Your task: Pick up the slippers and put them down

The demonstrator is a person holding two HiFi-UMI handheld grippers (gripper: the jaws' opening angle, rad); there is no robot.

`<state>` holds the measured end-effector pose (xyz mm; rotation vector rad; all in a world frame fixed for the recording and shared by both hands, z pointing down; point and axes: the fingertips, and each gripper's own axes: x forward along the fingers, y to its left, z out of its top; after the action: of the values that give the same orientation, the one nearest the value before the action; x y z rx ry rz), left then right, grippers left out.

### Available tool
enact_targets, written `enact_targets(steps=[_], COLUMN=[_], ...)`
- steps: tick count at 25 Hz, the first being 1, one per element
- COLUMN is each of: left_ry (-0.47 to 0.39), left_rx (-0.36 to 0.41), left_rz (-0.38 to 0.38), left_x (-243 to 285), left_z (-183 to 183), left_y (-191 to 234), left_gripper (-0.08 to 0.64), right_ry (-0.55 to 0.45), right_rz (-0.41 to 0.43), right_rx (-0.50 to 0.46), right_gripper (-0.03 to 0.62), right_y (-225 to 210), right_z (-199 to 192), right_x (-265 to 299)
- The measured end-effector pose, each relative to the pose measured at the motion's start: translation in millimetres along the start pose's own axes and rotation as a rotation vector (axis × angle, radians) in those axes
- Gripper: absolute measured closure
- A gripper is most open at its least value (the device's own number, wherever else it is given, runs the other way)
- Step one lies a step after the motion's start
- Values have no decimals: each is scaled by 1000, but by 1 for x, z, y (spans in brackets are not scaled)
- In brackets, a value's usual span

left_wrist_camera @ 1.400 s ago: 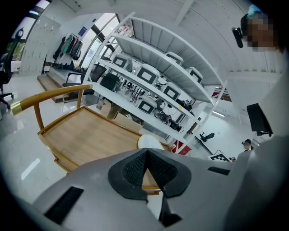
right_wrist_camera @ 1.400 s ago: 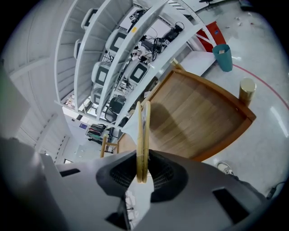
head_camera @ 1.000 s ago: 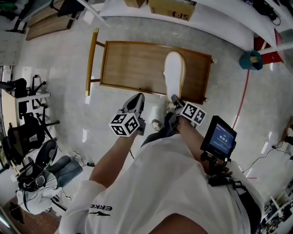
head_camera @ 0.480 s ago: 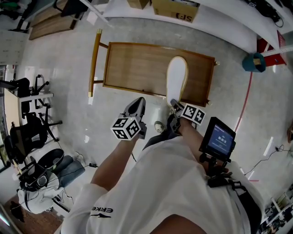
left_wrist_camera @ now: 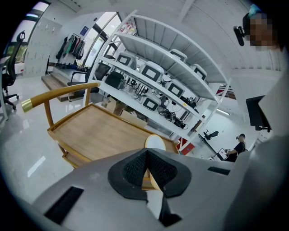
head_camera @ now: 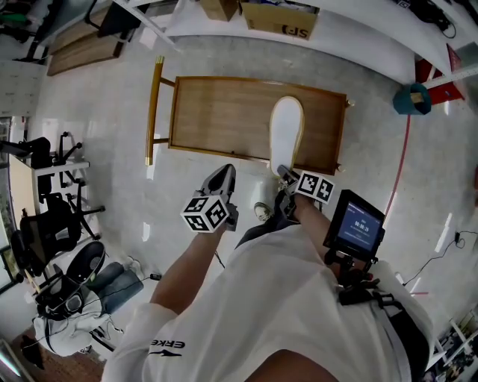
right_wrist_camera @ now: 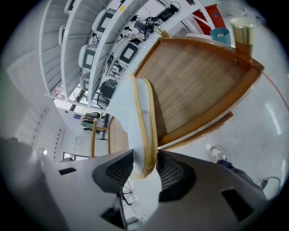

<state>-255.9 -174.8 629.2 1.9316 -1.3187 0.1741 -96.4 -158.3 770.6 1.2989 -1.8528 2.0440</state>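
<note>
A white slipper [head_camera: 286, 128] with a tan sole lies lengthwise on the wooden cart top [head_camera: 224, 112], its heel sticking out over the near edge. My right gripper [head_camera: 283, 172] is at that heel. In the right gripper view the slipper [right_wrist_camera: 144, 113] stands on edge between the pads; the jaws are opening and a gap shows beside the left pad. My left gripper [head_camera: 223, 171] hovers over the floor left of the slipper, shut and empty. From the left gripper view the slipper [left_wrist_camera: 155, 142] shows just past the closed pads of that gripper [left_wrist_camera: 146, 155].
The cart has a raised rim and a gold handle bar [head_camera: 154, 108] on its left. A person's shoe [head_camera: 261, 210] is on the floor below the cart edge. A teal bin [head_camera: 409, 98] stands at right, office chairs [head_camera: 45, 224] at left, and shelving with cardboard boxes [head_camera: 278, 19] behind.
The right gripper and the slipper's heel have sunk a little toward the cart. The left gripper has kept its place.
</note>
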Motion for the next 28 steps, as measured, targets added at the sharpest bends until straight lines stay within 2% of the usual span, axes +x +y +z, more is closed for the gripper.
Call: enact_targets(steps=[8, 15, 21, 28], left_ry=[-22, -31, -41, -49], left_rx=[12, 26, 37, 44], left_rz=[-32, -54, -44, -47], left_x=[12, -15, -28, -37], left_z=[3, 0, 4, -1], left_y=[-4, -21, -17, -13], left_gripper=[557, 557, 557, 557], right_ry=[-19, -29, -30, -49], right_rz=[-13, -31, -40, -36], right_rx=[-30, -40, -22, -45], right_gripper=[448, 436, 423, 419], right_y=[-7, -11, -19, -19], right_z=[4, -16, -21, -26], right_x=[-5, -29, -23, -31])
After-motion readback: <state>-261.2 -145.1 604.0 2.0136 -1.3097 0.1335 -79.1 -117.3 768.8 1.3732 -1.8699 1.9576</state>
